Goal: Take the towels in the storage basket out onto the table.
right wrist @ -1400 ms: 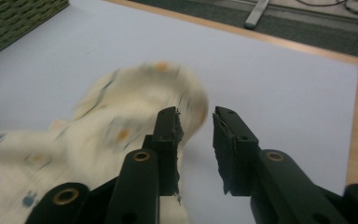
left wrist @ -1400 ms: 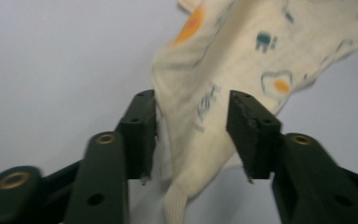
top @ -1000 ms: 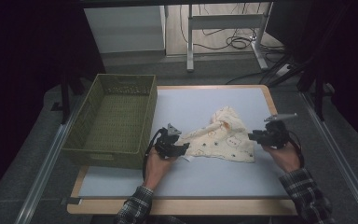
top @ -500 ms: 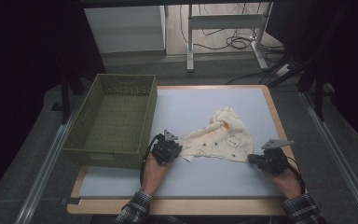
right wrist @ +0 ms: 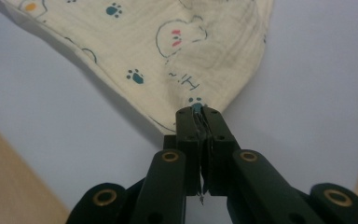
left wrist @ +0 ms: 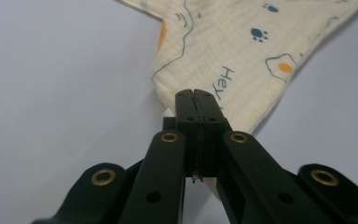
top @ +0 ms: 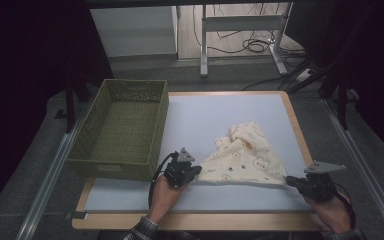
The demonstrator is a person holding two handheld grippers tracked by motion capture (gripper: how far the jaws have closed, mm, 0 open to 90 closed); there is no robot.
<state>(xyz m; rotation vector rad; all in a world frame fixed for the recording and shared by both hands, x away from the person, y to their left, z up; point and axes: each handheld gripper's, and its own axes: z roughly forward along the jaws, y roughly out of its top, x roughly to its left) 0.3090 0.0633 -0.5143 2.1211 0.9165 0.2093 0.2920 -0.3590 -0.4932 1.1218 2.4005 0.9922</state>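
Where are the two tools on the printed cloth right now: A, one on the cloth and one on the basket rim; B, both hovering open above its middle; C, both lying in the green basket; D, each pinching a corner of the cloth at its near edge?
D: the left tool and the right tool are each shut on a corner of the cloth, stretching its near edge between them.

The cloth [top: 242,162] is showing a cream ground, printed with dark teal paw prints, blue-outlined cartoon animals, orange patches, pink cheeks and blue lettering. The basket [top: 122,130] is appearing olive green, with a woven mesh pattern over its walls and floor. The table [top: 215,115] is wearing a pale lavender-blue mat inside a light wooden border. Both the left gripper [top: 196,171] and the right gripper [top: 290,181] are looking black, with brass-coloured rivets and grey plates on top.
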